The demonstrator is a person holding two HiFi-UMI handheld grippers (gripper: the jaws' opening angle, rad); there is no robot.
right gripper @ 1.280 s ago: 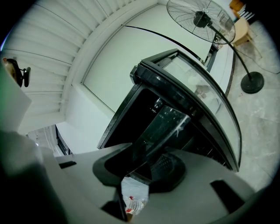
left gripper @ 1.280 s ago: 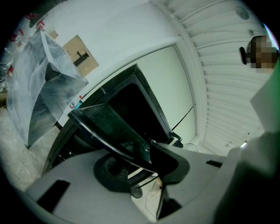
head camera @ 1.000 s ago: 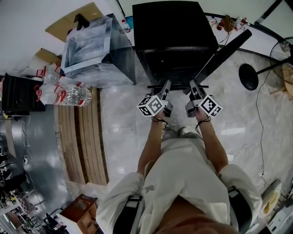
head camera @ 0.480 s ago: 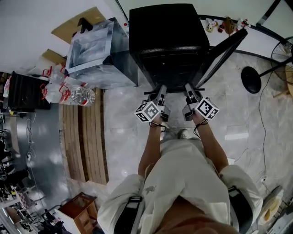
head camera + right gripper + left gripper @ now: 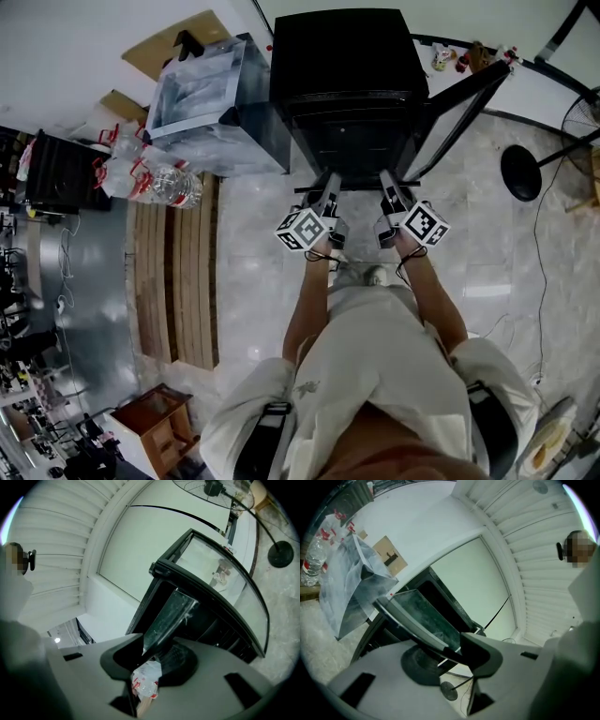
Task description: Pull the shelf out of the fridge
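- Head view: the glass shelf [image 5: 361, 186] pokes out of the open black fridge [image 5: 347, 75]
- Left gripper [image 5: 330, 181] pinches the shelf's front edge
- Right gripper [image 5: 386, 178] pinches it too

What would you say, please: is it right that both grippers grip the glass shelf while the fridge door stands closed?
Not quite: the head view shows the fridge door swung open beside the fridge. Both the left gripper and the right gripper do grip the glass shelf.
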